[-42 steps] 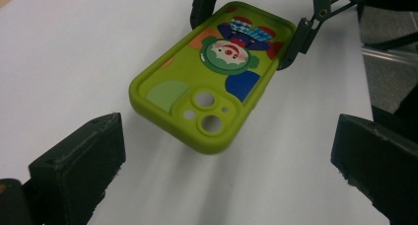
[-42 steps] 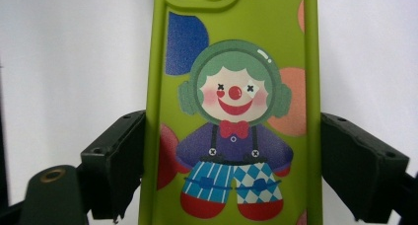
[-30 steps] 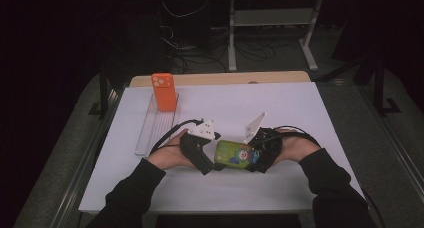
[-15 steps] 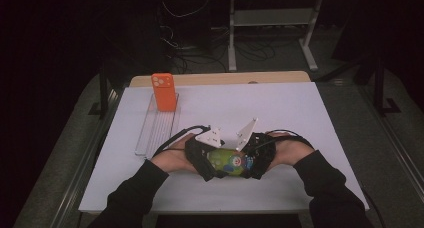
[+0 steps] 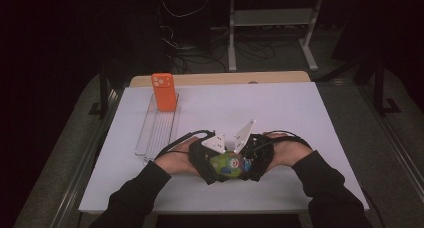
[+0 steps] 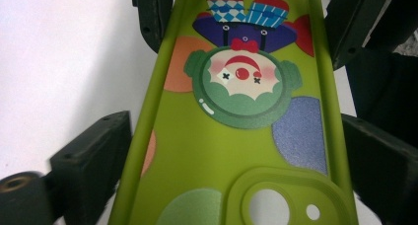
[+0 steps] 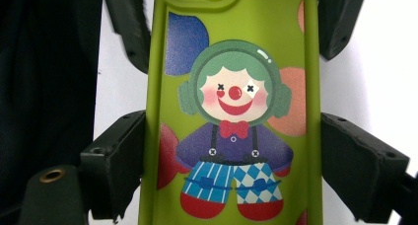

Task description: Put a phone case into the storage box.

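Nearest to me, both my forearms in dark sleeves come in over the front edge of the white worktop [image 5: 300, 118], and my two hands meet there around one thing. It is a green phone case [image 5: 227, 164] with a clown printed on it, and it is held above the worktop, at its front and a little left of the middle, between my two tongs. My left tongs [image 6: 236, 151] have the camera-hole end of the case between their jaws; the jaws have just been closing a little, and both black jaws stand against the long edges of the case (whether they really press on it, I cannot tell for sure). My right tongs [image 7: 231, 161] take the other end, where the clown's legs are, and their jaws lie on both long edges, so they hold the case. Farther away, at the left part of the worktop, lies a clear tray [image 5: 159, 130], and an orange phone [image 5: 164, 92] stands upright at its far end.
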The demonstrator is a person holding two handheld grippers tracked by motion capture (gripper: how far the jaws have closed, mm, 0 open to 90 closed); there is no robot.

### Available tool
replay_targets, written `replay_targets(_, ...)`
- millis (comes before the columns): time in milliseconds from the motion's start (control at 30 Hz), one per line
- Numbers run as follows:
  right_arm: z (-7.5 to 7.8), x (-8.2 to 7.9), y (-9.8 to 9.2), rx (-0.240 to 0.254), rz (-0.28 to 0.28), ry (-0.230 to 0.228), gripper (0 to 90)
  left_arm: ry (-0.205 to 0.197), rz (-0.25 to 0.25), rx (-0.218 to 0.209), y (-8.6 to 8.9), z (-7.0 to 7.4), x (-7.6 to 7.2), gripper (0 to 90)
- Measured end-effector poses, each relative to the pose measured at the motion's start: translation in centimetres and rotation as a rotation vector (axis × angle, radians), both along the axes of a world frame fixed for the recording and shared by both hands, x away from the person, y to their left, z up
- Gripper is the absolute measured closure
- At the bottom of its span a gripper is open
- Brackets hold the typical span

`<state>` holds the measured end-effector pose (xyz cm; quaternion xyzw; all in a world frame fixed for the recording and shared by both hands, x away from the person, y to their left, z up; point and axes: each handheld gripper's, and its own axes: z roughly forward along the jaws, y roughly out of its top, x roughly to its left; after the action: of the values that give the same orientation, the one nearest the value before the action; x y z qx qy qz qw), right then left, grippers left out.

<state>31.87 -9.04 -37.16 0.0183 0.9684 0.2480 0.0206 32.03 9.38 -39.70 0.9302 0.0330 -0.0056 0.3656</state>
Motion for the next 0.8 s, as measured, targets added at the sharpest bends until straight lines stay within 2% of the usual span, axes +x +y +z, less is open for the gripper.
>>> replay_targets(500, 0.02, -0.14, 0.18, -0.009, 0.004, 0.000, 15.0, 0.031, -0.032, -0.008, 0.08, -0.14, 0.08, 12.6)
replay_targets(567, 0.01, -0.13, 0.19, -0.007, 0.007, 0.003, 15.0, 0.024, -0.041, -0.005, 0.16, -0.03, 0.05, 13.2)
replay_targets(667, 0.05, -0.12, 0.21, 0.001, 0.007, 0.018, 14.8, 0.046, -0.048, -0.016, 0.32, 0.03, 0.10, 14.0)
replay_targets(800, 0.04, -0.23, 0.31, 0.009, 0.004, 0.018, 14.4, 0.047, -0.062, -0.009, 0.49, 0.15, 0.19, 14.7)
